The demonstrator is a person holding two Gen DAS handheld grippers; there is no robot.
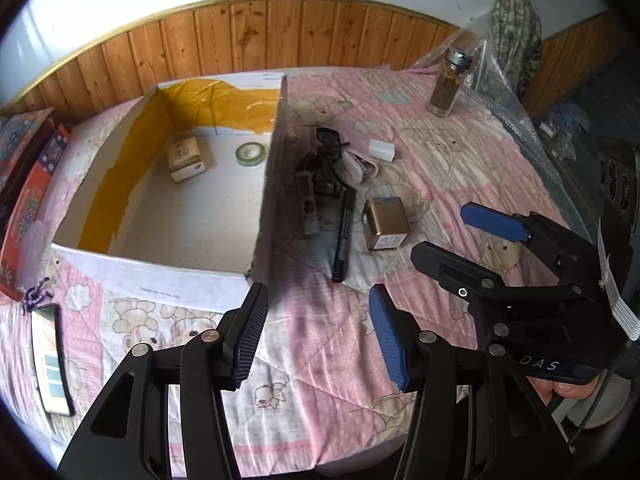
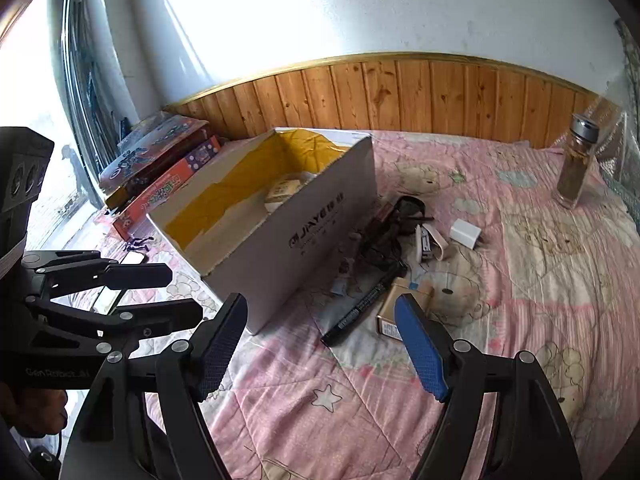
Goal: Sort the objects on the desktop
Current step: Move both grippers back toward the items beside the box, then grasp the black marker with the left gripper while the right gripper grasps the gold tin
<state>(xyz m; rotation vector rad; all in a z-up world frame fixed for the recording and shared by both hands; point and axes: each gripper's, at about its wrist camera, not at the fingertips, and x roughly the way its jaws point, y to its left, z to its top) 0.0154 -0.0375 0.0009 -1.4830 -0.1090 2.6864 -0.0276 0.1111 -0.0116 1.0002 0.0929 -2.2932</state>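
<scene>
An open white cardboard box (image 1: pixel 168 276) (image 2: pixel 304 240) lies on the pink quilt. Inside it are a small cream box (image 1: pixel 185 158) and a green tape roll (image 1: pixel 251 154). Beside it lies a pile: a black marker (image 1: pixel 344 236) (image 2: pixel 362 304), a gold tin (image 1: pixel 387 223) (image 2: pixel 404 300), sunglasses with cords (image 1: pixel 326 160) (image 2: pixel 402 210), a white charger (image 1: pixel 381 149) (image 2: pixel 465 233). My left gripper (image 1: pixel 318 336) is open and empty, short of the pile. My right gripper (image 2: pixel 324 348) (image 1: pixel 456 236) is open and empty near the tin.
A glass bottle with a metal cap (image 1: pixel 448 80) (image 2: pixel 576 160) stands at the far right. Colourful game boxes (image 1: pixel 28 184) (image 2: pixel 160 168) lie left of the box. A phone (image 1: pixel 50 364) lies at the near left. Wood panelling runs behind the bed.
</scene>
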